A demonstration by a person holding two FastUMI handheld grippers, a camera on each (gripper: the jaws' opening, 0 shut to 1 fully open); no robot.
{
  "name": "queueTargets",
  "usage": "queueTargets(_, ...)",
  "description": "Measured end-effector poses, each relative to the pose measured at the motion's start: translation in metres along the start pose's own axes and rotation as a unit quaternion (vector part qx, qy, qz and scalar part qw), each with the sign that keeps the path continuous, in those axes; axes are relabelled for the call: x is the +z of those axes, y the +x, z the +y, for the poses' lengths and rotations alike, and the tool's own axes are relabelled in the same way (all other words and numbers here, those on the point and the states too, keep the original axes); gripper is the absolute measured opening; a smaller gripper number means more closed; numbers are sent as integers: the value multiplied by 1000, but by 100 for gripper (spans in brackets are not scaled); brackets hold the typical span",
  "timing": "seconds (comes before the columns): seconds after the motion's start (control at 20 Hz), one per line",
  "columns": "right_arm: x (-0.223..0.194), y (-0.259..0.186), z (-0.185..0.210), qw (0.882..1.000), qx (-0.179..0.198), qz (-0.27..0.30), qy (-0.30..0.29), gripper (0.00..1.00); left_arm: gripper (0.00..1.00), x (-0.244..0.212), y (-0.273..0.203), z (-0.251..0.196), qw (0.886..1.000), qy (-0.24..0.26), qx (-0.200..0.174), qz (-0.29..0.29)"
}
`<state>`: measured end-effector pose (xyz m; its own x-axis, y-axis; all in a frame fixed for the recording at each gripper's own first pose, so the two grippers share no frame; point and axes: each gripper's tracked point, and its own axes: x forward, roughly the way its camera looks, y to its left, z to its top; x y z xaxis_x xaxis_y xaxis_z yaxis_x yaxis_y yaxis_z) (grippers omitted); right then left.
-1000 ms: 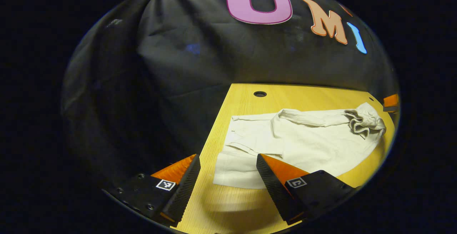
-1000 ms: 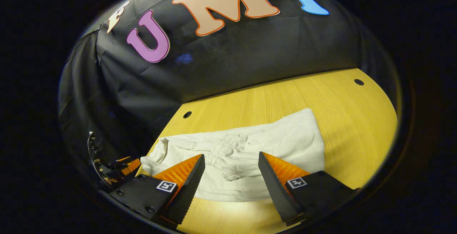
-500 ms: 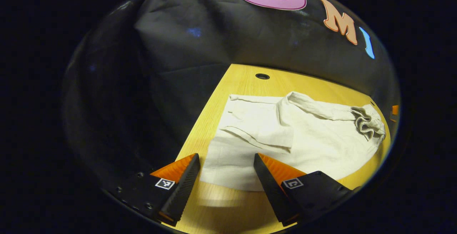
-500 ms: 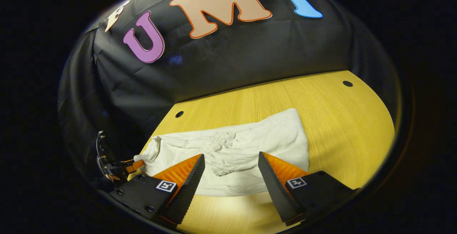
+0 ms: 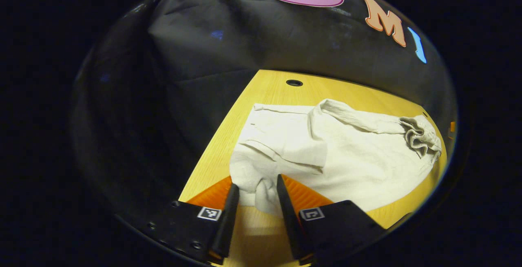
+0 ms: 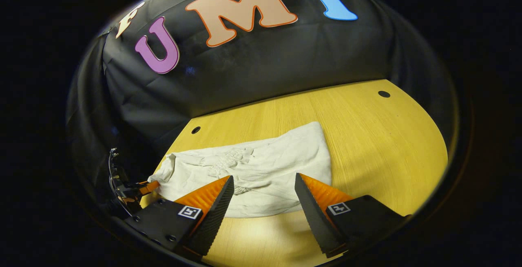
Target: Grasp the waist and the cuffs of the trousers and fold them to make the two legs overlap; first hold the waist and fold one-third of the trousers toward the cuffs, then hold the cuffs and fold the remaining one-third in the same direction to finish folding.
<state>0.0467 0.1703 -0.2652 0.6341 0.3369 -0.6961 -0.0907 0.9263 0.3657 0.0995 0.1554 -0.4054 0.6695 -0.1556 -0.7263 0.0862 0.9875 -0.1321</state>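
White trousers lie crumpled on the yellow table, the gathered elastic waist at their far right end. My left gripper is shut on the near corner of the cuff end, and a fold of cloth bulges up between its fingers. In the right gripper view the trousers stretch across the table's middle, with the puckered waistband near their centre. My right gripper is open just above the trousers' near edge, with nothing gripped. Part of the left gripper shows at the cloth's left tip.
The table has bare wood to the right of and behind the trousers. Small round holes sit near its far edge. Black cloth walls close the booth behind and to the left.
My left gripper moved onto the near cuff corner and closed, bunching the cloth between its fingers. My right gripper stayed open, and the trousers slid slightly left in its view.
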Motion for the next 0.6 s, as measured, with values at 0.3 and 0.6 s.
queueTargets(0.3, 5, -12, -23, 1000, -5, -4, 7, 97, 0, 3, 1, -12, 1000, -2, 12, 16)
queueTargets(0.6, 13, -21, -41, 1000, 3, -9, 11, 96, 0, 56, -23, -32, 999, -12, 6, -30)
